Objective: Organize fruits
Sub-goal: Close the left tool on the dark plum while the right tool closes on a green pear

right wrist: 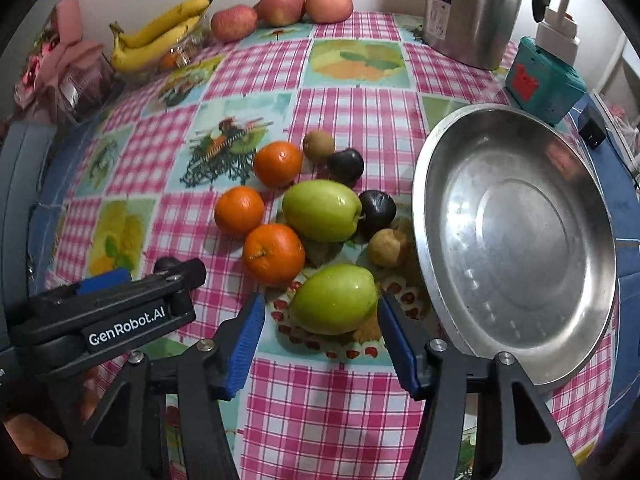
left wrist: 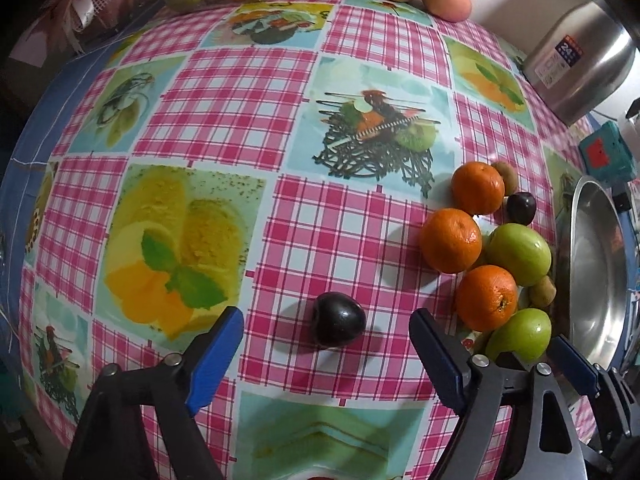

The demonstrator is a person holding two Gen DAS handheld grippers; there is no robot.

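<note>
- Fruits lie loose in a cluster on the checked tablecloth, toward the table's right side, just left of the steel basin; none is in the basin
- Far-left corner of the table: bananas rest on a clear container; three red apples line the far edge beside them
- Left gripper: its blue pads stand wide apart on either side of a dark plum that lies alone on the cloth, left of the cluster; neither pad touches it, so the claw is released
- Cluster, from its left: three oranges, then two green apples, one farther and one nearer, with two small brown fruits and two more dark plums at the back and right
- Right gripper: its pads flank the nearer green apple; the right pad sits at the apple's edge, the left pad has a clear gap, so the claw is not clenched on it
- Left gripper's body shows in the right wrist view at the near-left, marked GenRobot.AI; a hand is partly visible below it
- Steel basin is tilted up against the table's right edge, empty side facing the fruit
- Far-right corner: a steel kettle stands at the far edge; a teal box sits right of it
</note>
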